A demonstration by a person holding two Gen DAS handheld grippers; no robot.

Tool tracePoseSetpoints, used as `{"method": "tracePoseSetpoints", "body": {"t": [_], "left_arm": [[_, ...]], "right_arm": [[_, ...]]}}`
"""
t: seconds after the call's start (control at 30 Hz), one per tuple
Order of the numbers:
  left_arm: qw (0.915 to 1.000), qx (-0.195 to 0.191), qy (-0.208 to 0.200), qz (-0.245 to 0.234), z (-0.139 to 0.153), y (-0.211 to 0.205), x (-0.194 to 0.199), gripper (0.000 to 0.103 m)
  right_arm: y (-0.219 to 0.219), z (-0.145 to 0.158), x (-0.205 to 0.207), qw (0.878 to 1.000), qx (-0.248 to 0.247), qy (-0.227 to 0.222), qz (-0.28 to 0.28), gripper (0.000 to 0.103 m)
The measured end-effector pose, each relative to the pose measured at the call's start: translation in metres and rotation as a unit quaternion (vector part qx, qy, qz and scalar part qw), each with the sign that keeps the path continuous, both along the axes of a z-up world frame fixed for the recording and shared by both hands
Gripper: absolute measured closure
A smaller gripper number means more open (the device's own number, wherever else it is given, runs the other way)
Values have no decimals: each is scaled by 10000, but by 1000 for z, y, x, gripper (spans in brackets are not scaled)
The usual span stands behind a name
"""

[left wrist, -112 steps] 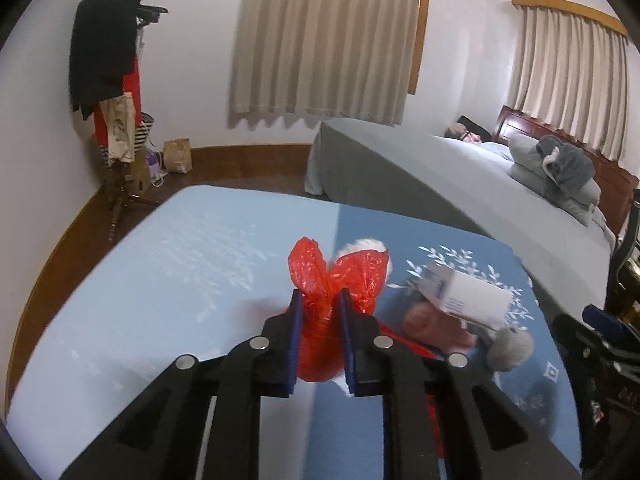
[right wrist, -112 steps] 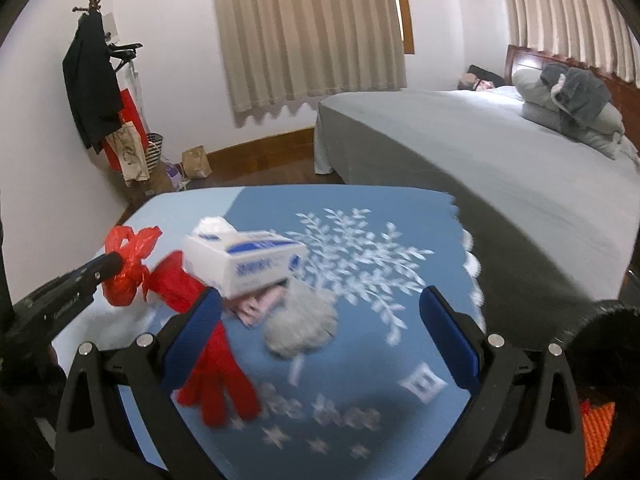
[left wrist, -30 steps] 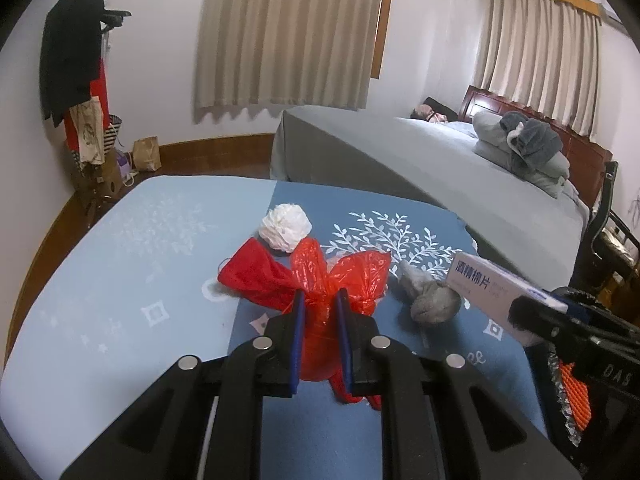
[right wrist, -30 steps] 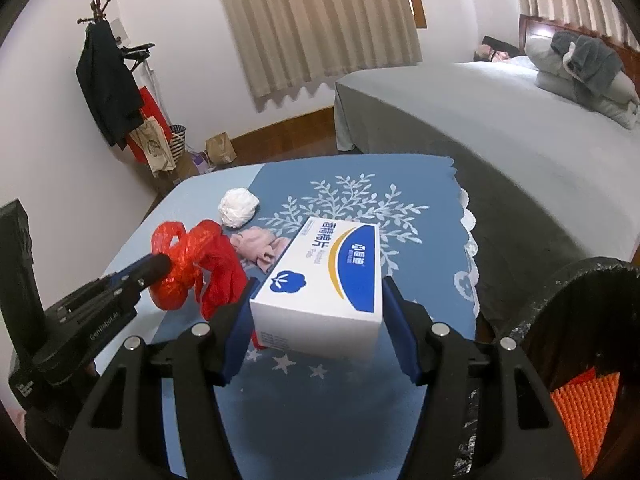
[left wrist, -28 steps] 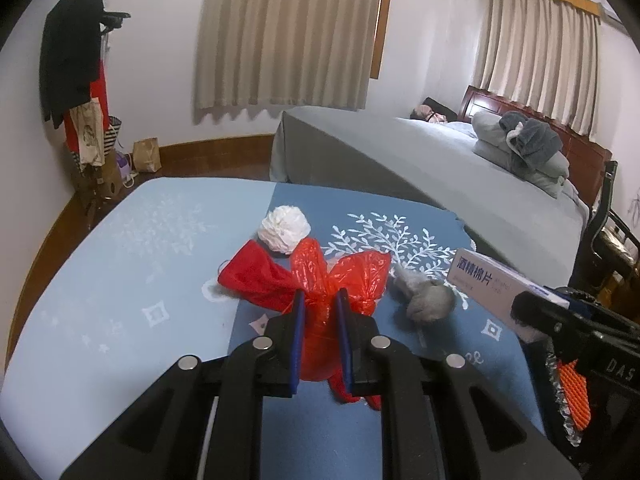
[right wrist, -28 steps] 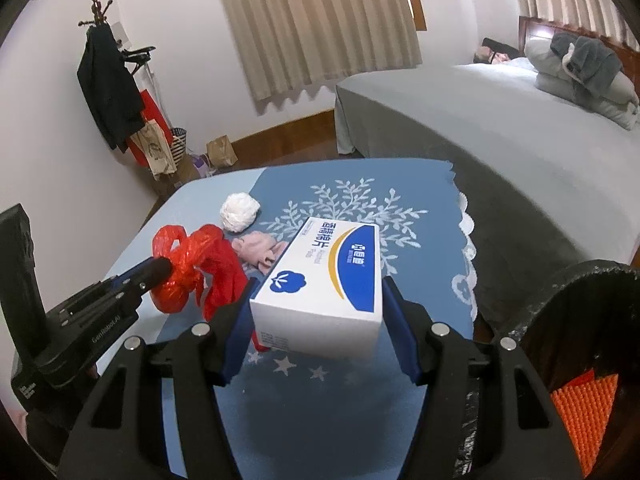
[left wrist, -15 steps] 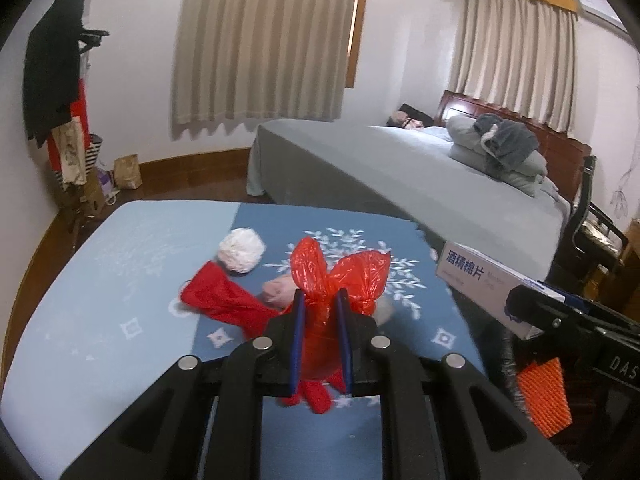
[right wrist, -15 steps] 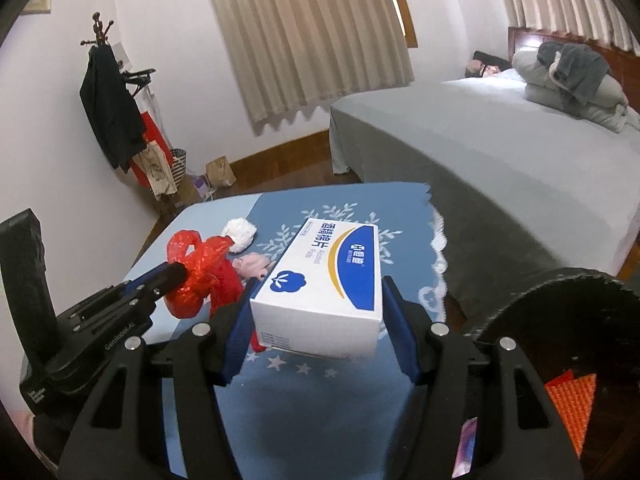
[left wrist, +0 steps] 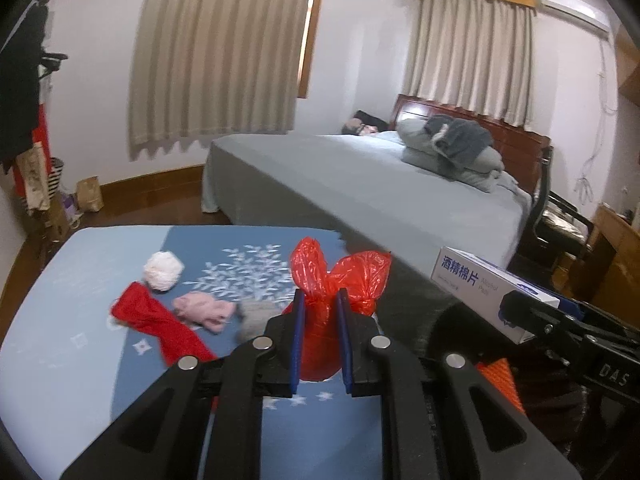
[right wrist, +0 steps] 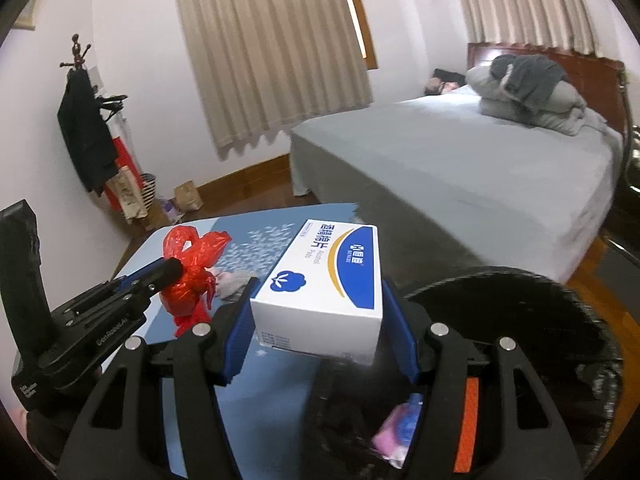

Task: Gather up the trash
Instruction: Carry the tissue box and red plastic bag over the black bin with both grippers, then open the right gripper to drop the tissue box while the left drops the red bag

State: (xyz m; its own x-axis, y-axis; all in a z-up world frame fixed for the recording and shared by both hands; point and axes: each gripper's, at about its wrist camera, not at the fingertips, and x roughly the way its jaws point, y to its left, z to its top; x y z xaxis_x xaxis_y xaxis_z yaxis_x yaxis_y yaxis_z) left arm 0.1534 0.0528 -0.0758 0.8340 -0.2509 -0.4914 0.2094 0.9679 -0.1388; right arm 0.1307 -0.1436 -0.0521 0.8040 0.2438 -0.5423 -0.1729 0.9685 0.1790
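Tongs (left wrist: pixel 320 300) angled down pinching red bag (left wrist: pixel 336 280), right tongs (right wrist: pixel 318 308) clamping box (right wrist: pixel 324 280)

Both grippers have lifted off the blue cloth (left wrist: pixel 60 360) & swung right toward the black bin (right wrist: pixel 560 320). The box (right wrist: pixel 324 280), lying on the cloth approx 4 sec ago, now hangs over the bin's rim. The red bag (left wrist: pixel 320 296) is carried clear of the red cloth (left wrist: pixel 160 324), pink wad (left wrist: pixel 204 308) & white ball (left wrist: pixel 163 271).
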Motion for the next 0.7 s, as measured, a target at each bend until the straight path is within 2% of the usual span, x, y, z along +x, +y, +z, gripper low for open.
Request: {"method": "tracePoseSetpoints", "body": {"t": [0.7], "left_arm": [[9932, -56, -160, -1155, 15, -109, -22, 87]], "right_arm": [[-96, -3, -56, 9948, -179, -16, -1005, 46]]}}
